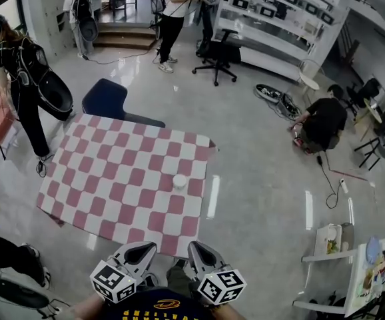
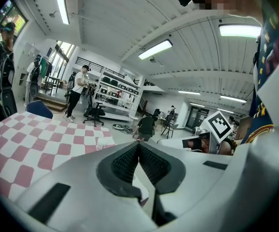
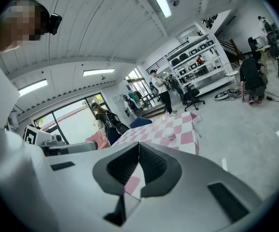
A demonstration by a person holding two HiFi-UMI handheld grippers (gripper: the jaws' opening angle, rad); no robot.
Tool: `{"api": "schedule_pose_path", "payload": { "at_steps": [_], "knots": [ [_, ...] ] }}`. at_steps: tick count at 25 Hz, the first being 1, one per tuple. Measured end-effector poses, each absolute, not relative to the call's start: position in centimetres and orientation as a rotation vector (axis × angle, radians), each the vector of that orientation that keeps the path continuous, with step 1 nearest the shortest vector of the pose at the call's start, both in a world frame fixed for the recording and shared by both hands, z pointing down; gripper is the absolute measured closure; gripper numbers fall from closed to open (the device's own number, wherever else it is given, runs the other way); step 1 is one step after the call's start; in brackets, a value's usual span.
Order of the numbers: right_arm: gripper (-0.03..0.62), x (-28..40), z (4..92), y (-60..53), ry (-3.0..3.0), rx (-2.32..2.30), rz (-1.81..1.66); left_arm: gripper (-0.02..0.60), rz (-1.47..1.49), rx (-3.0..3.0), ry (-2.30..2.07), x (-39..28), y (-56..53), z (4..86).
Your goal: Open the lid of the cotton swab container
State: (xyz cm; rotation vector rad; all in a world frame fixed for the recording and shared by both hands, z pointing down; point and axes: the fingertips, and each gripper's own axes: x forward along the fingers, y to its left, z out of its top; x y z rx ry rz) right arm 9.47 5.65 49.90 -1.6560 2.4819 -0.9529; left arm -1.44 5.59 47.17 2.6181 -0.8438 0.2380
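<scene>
Cotton swab container [image 1: 180,181] upright on pink-and-white checkered table [image 1: 106,192], right-hand side, close to right edge. Nothing touching it. Left gripper [image 1: 144,247] and right gripper [image 1: 196,248] side by side at near edge of table, well short of container. Both tongs pressed together, empty. Blue chair [image 1: 107,99] at far side.

We held the left gripper [image 1: 141,251] and the right gripper [image 1: 196,251] side by side at the bottom centre of the head view, both with jaws closed together and empty.
</scene>
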Motion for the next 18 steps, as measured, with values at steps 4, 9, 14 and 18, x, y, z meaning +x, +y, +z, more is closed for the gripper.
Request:
{"api": "schedule_pose_path", "payload": {
  "at_steps": [4,9,14,18],
  "knots": [
    [0.583,14.0,50.1,3.2,2.494,-1.618,-0.967,0.579,0.25,2.613,-0.894,2.9,3.4,47.0],
    [0.583,15.9,49.9,-1.5,2.498,-1.584,-0.967,0.578,0.263,2.624,-0.937,4.7,-0.7,46.0],
    [0.583,17.2,50.4,-3.7,2.503,-1.552,-0.986,0.578,0.305,2.593,-1.016,5.0,-4.0,47.4],
    [0.583,18.2,51.2,-5.0,2.501,-1.567,-0.992,0.578,0.356,2.553,-1.072,4.1,-7.0,49.4]
  ]
}}
